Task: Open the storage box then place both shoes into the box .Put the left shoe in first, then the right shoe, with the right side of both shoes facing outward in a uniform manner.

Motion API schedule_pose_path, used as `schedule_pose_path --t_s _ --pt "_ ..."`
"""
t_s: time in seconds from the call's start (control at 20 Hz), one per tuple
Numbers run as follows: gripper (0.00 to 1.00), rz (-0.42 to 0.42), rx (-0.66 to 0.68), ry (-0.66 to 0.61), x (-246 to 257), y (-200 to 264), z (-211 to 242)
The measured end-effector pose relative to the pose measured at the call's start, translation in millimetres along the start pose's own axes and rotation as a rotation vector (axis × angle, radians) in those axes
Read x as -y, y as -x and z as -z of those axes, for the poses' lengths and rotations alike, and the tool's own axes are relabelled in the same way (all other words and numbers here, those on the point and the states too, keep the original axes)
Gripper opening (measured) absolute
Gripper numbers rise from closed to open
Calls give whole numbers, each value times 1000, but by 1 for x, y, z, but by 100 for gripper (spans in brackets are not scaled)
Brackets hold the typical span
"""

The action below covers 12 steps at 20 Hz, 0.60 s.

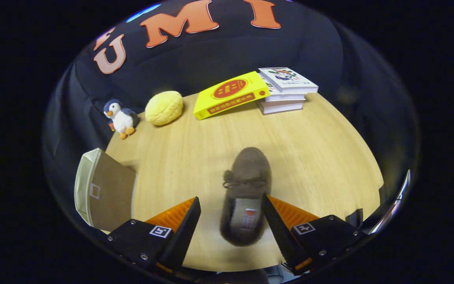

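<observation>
Between the two fingers of the tongs (231, 221) lay a brown moccasin-style shoe (246, 197), its toe pointing away from them and its heel end closest to the camera. The tongs stood wide open, gripping nothing: the right finger (278, 225) sat just beside or against the shoe's right edge, though contact could not be made out, while the left finger (185, 225) stood clear of the shoe with bare wood showing between them. A thin lace bow crossed the shoe's upper, and a pale insole with a small label showed inside its opening. The shoe rested flat on the wooden tabletop (309, 157).

Off to the left of the fingers, at the tabletop's near-left corner, stood the beige fabric storage box (101, 193), well apart from the shoe; whether it was open could not be told.

Beyond the shoe, along the far side, sat a small plush penguin (120, 117), a yellow rounded cushion-like object (164, 107) just beside it, and a yellow book (229, 94) leaning against a short stack of books (286, 90).
</observation>
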<state>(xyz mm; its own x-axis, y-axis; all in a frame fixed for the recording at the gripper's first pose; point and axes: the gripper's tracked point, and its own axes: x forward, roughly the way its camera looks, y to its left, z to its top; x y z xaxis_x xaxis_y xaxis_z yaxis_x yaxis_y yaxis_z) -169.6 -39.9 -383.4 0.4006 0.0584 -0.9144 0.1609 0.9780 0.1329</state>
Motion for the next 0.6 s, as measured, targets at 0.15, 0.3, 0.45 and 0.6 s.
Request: schedule_pose_path --t_s 0.15,0.3,0.45,0.6 --pt "93 15 -26 39 20 -17 12" --pt "85 31 -39 72 33 -38 21" --pt "74 58 -24 78 46 -59 21" --pt "57 43 -3 63 45 -72 16"
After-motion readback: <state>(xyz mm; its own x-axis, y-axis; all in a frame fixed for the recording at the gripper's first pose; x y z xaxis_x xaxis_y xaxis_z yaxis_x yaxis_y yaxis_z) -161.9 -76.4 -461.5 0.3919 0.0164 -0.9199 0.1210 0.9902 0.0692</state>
